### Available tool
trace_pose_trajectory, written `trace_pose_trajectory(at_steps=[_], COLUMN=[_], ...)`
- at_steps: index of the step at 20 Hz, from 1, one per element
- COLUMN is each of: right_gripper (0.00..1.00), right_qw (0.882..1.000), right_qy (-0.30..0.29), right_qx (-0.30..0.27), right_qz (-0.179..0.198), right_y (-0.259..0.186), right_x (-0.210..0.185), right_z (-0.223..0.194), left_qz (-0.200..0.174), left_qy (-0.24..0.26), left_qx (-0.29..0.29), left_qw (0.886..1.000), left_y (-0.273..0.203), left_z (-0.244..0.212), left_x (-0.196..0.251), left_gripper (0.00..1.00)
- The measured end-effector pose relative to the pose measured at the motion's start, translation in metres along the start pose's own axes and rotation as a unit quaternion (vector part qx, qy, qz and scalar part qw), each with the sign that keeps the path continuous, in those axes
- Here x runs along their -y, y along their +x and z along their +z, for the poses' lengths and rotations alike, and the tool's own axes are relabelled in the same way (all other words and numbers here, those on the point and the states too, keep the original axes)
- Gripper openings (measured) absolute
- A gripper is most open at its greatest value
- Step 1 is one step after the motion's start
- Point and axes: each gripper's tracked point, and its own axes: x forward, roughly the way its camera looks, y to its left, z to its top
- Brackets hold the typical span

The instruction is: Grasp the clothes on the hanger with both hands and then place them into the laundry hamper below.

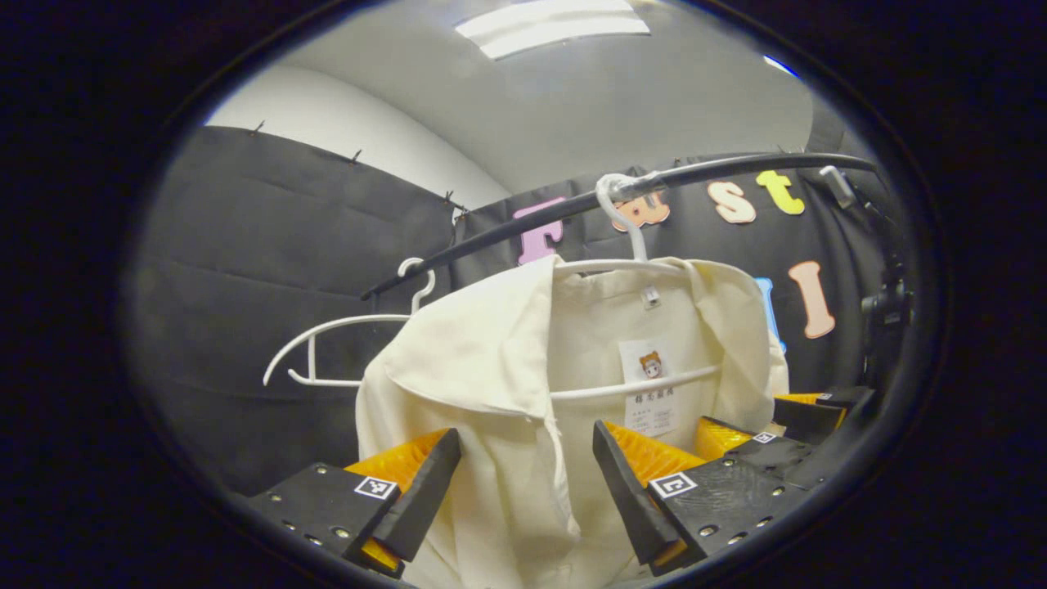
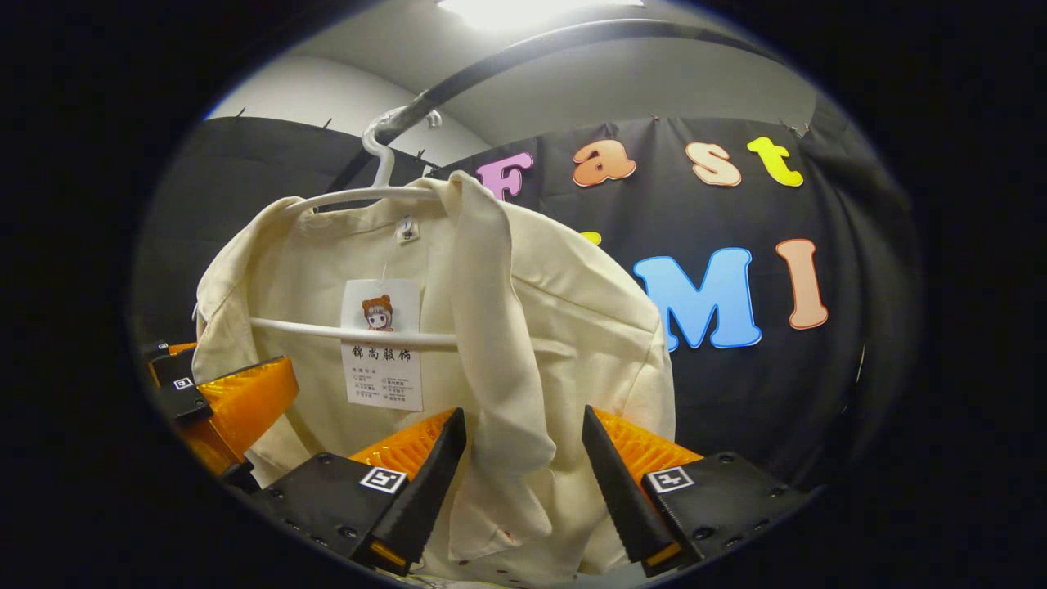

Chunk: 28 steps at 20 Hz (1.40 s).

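Shirt (image 1: 491, 368) is hanging on its white hanger (image 1: 634, 266), which is hooked on the black rail (image 1: 695, 172), so you're at the grasping step and nothing has come off yet. A second, bare hanger (image 1: 327, 343) sits further left on the rail.

Your left gripper (image 1: 527, 483) has its fingers spread apart with the front placket fabric sitting between them, not pinched. In the right gripper view the right gripper (image 2: 523, 474) is spread too, with the hanging collar flap draped down between its fingers. You can also spot the other gripper low on the left of that view, just beside the shirt's far shoulder.

My read: you're lined up on both sides, so next you'd want to close each one on a good fold of cloth, then lift up and off the hanger before lowering. Watch that the hanger bar doesn't snag inside the shirt. Can't see the hamper from here, so you'd be aiming below blind.
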Motion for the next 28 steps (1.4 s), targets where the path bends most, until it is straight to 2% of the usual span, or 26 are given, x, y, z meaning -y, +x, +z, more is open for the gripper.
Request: trace_pose_trajectory(at_steps=[1,3,4,5,6,7,8,9,10,11,12,13,15,18,22,28], right_gripper=[0.84,0.65,0.46,0.34,0.09,0.1,0.02,0.02,0.02,0.02,0.02,0.02,0.02,0.02,0.02,0.02], right_qw=[1.0,1.0,1.0,1.0,1.0,1.0,0.999,0.999,0.998,0.997,0.995,0.992,0.985,0.972,0.954,0.937], right_qy=[0.003,0.004,0.002,-0.003,-0.009,-0.02,-0.031,-0.042,-0.051,-0.058,-0.064,-0.071,-0.083,-0.101,-0.128,-0.157], right_qx=[-0.001,-0.005,-0.008,-0.006,-0.002,0.004,0.009,0.014,0.022,0.034,0.049,0.063,0.095,0.149,0.199,0.237], right_qz=[-0.001,-0.004,-0.009,-0.017,-0.016,-0.024,-0.025,-0.03,-0.038,-0.05,-0.064,-0.081,-0.116,-0.15,-0.184,-0.204], right_y=[0.003,0.008,0.01,0.01,0.011,0.008,0.007,0.004,0.002,-0.002,-0.007,-0.013,-0.026,-0.046,-0.057,-0.049], right_x=[-0.001,-0.002,-0.002,0.001,0.0,0.004,0.003,0.006,0.01,0.016,0.022,0.029,0.044,0.061,0.076,0.096], right_z=[0.0,-0.002,-0.004,-0.003,-0.001,0.001,0.004,0.006,0.01,0.016,0.024,0.032,0.051,0.085,0.12,0.146], left_qz=[0.001,0.013,0.02,0.02,0.017,0.016,0.029,0.044,0.042,0.037,0.047,0.047,0.03,0.038,0.045,0.066], left_qy=[0.003,0.009,0.01,0.01,0.011,0.01,0.012,0.01,0.004,0.0,0.001,0.004,0.009,0.041,0.067,0.091], left_qx=[-0.002,0.0,0.002,-0.002,-0.01,-0.016,-0.016,-0.014,-0.012,-0.011,-0.01,-0.006,0.006,0.038,0.07,0.111], left_qw=[1.0,1.0,1.0,1.0,1.0,1.0,0.999,0.999,0.999,0.999,0.999,0.999,0.999,0.998,0.994,0.987], left_y=[0.003,0.008,0.007,0.007,0.006,0.006,0.003,0.002,0.003,0.004,0.003,-0.001,-0.011,-0.031,-0.042,-0.031], left_z=[0.0,-0.001,-0.002,-0.005,-0.009,-0.013,-0.013,-0.013,-0.013,-0.012,-0.014,-0.008,0.003,0.031,0.066,0.103], left_x=[0.0,-0.004,-0.008,-0.011,-0.012,-0.013,-0.019,-0.029,-0.031,-0.03,-0.034,-0.035,-0.033,-0.047,-0.066,-0.095], left_gripper=[0.96,0.94,0.79,0.64,0.48,0.47,0.49,0.26,0.03,0.04,0.05,0.02,0.01,0.01,0.01,0.01])
